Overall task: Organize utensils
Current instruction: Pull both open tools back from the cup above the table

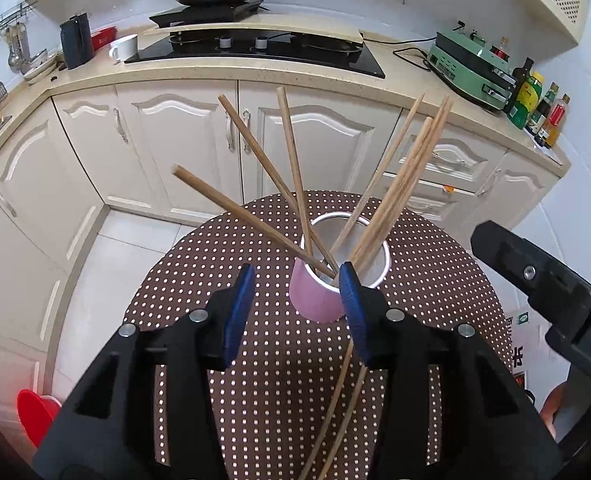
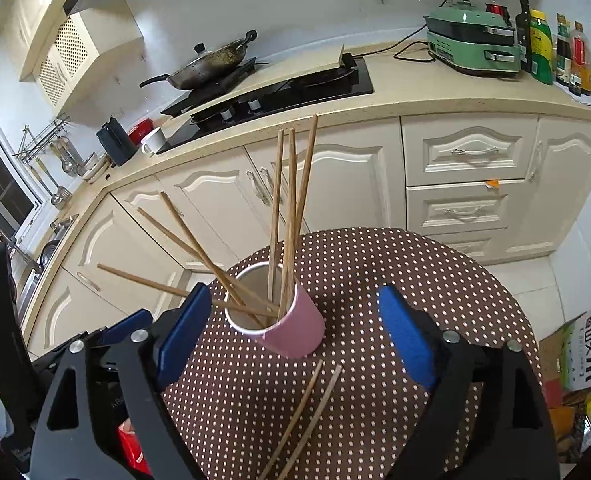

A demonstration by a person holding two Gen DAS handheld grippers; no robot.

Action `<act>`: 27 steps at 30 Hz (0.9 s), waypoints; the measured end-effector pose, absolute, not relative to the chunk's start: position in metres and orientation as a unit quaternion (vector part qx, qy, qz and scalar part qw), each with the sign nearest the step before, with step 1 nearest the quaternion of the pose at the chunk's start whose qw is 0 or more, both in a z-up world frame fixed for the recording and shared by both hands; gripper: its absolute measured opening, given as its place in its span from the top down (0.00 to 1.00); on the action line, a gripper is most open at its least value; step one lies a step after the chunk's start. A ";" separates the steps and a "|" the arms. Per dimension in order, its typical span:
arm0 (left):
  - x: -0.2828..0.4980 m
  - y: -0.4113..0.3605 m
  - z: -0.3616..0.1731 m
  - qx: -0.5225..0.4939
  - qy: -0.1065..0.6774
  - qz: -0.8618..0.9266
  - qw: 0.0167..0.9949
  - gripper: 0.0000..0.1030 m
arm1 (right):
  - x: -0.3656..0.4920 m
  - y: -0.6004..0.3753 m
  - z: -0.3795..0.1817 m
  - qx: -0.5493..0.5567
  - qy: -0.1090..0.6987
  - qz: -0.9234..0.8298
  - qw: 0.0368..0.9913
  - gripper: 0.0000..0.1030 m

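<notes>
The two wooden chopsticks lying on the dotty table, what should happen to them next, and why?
Probably lower the right gripper and close its jaws on the two loose wooden chopsticks lying on the brown polka-dot tablecloth. Its jaws stand open and empty above them, and the other wooden chopsticks already stand in the pink paper cup.

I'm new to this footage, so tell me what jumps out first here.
A pink cup stands mid-table on the polka-dot cloth, with chopsticks fanning out of it in all directions. Two loose chopsticks lie on the cloth just in front of the cup. Both tongs, left and right, hover open and empty on the near side of the cup.
</notes>
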State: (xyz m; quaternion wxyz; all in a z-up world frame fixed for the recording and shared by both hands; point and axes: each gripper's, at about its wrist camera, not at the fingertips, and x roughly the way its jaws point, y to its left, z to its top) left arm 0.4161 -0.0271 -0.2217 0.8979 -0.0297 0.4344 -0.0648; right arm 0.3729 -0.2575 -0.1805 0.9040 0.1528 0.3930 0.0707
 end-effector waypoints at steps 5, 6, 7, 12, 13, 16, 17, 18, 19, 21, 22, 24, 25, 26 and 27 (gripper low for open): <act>0.399 -0.029 -0.206 -0.029 0.437 -0.062 0.897 0.56 | 0.356 -0.261 -0.168 0.140 0.397 0.063 0.905 0.10; 0.395 -0.029 -0.202 -0.031 0.437 -0.065 0.897 0.56 | 0.352 -0.261 -0.166 0.138 0.396 0.064 0.905 0.10; 0.390 -0.031 -0.198 -0.029 0.435 -0.067 0.897 0.55 | 0.349 -0.262 -0.164 0.135 0.397 0.062 0.906 0.10; 0.371 -0.036 -0.184 -0.030 0.432 -0.076 0.898 0.54 | 0.330 -0.266 -0.155 0.139 0.404 0.059 0.902 0.09; 0.366 -0.037 -0.181 -0.028 0.430 -0.076 0.899 0.54 | 0.324 -0.266 -0.152 0.137 0.402 0.061 0.903 0.08; 0.351 -0.041 -0.174 -0.017 0.422 -0.074 0.903 0.48 | 0.311 -0.266 -0.147 0.137 0.400 0.057 0.904 0.08; 0.348 -0.041 -0.172 -0.018 0.423 -0.075 0.903 0.46 | 0.307 -0.268 -0.146 0.143 0.400 0.057 0.903 0.08; 0.345 -0.040 -0.171 -0.021 0.424 -0.075 0.903 0.41 | 0.303 -0.268 -0.146 0.148 0.400 0.056 0.903 0.08; 0.341 -0.039 -0.170 -0.024 0.423 -0.073 0.903 0.35 | 0.298 -0.270 -0.145 0.155 0.401 0.054 0.901 0.08; 0.332 -0.039 -0.167 -0.020 0.417 -0.067 0.906 0.31 | 0.292 -0.272 -0.145 0.159 0.402 0.055 0.900 0.08; 0.327 -0.040 -0.166 -0.015 0.415 -0.064 0.908 0.28 | 0.287 -0.273 -0.145 0.160 0.403 0.054 0.900 0.08; 0.321 -0.040 -0.167 -0.007 0.418 -0.060 0.906 0.25 | 0.281 -0.274 -0.145 0.161 0.405 0.053 0.898 0.08; 0.318 -0.041 -0.168 -0.004 0.421 -0.059 0.905 0.24 | 0.276 -0.275 -0.146 0.161 0.407 0.052 0.898 0.08; 0.316 -0.041 -0.169 -0.002 0.423 -0.058 0.904 0.24 | 0.273 -0.275 -0.146 0.161 0.408 0.051 0.897 0.08; 0.314 -0.041 -0.170 0.002 0.425 -0.057 0.904 0.22 | 0.270 -0.277 -0.148 0.162 0.408 0.049 0.897 0.08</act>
